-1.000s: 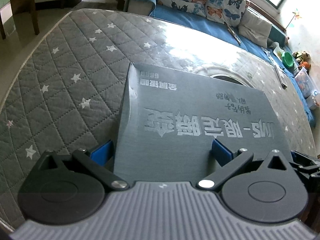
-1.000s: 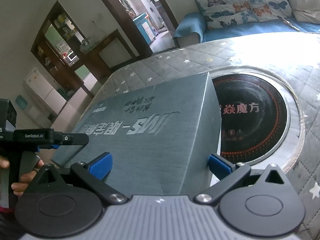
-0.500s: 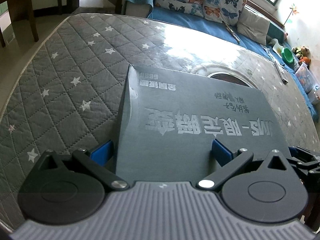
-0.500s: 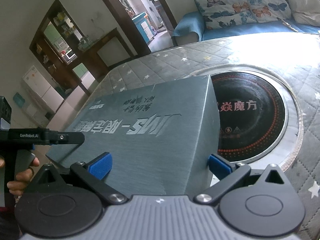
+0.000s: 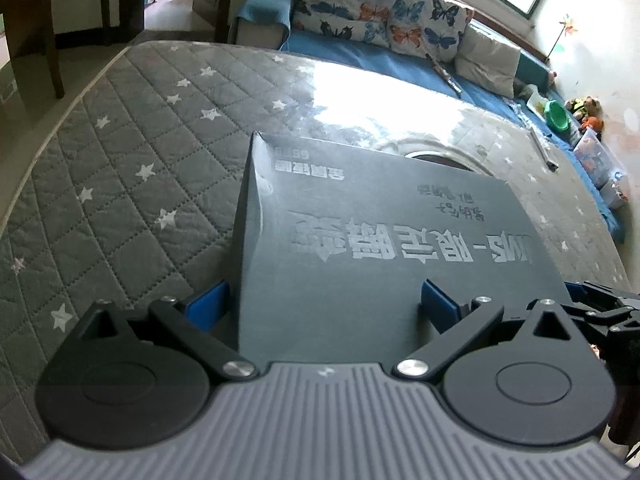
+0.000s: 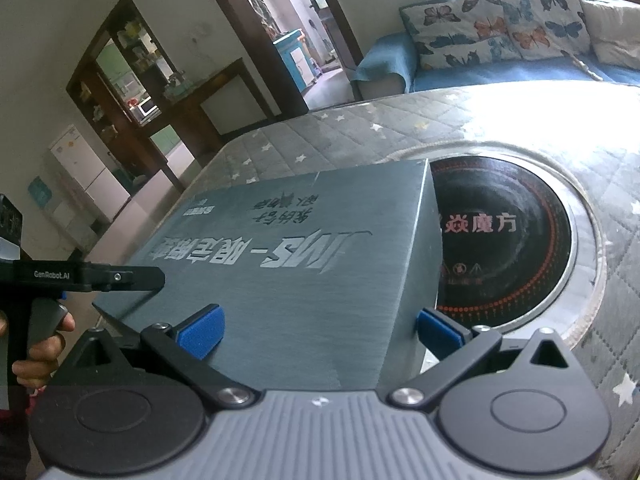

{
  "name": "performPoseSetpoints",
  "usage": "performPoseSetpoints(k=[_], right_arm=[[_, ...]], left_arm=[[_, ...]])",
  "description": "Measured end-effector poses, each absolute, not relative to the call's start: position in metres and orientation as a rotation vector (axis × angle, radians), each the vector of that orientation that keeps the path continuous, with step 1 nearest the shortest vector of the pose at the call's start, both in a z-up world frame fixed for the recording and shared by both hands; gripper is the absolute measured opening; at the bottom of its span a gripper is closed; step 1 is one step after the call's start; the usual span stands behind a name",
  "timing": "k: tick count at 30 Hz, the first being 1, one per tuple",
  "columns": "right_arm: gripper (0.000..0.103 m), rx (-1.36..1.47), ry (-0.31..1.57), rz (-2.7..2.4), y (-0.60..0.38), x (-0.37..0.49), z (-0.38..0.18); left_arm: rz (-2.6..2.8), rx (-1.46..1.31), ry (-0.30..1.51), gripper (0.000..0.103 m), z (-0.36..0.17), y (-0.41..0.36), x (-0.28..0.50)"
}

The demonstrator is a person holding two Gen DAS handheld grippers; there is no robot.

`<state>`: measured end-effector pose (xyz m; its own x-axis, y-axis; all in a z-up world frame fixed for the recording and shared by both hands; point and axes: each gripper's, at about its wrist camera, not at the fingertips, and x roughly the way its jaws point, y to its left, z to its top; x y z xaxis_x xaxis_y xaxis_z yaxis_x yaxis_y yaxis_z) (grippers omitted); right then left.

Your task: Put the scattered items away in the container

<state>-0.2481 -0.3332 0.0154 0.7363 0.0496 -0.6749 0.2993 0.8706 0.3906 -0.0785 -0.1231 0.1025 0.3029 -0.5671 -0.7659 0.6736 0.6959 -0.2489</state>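
Grey cardboard box point(image 5: 380, 248) sat on the quilted tabletop point(image 5: 132, 184) beside a round cooktop point(image 6: 504, 236); left tool point(image 5: 324, 306) and right tool point(image 6: 320, 330) each spread wide, straddling a near corner.

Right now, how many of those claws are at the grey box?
2. The left claw straddles the near left corner of the grey box; the right claw straddles its near right corner, beside the round black hob.

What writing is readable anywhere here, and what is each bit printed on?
"JWS" then a dash and large Chinese characters, upside down: lid of the grey box.
"焱魔方": black round cooktop set in the table.
"GenRobot.AI": left gripper, seen from the right wrist camera.
Smaller print on the box lid: too blurred to read.
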Motion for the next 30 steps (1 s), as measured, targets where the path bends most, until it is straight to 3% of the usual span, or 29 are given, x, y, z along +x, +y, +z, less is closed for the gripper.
performPoseSetpoints(k=[30], right_arm=[[0.103, 0.424, 0.754, -0.147, -0.318, -0.243, 0.013]], left_arm=[[-0.836, 0.095, 0.977, 0.101, 0.091, -0.113, -0.079]])
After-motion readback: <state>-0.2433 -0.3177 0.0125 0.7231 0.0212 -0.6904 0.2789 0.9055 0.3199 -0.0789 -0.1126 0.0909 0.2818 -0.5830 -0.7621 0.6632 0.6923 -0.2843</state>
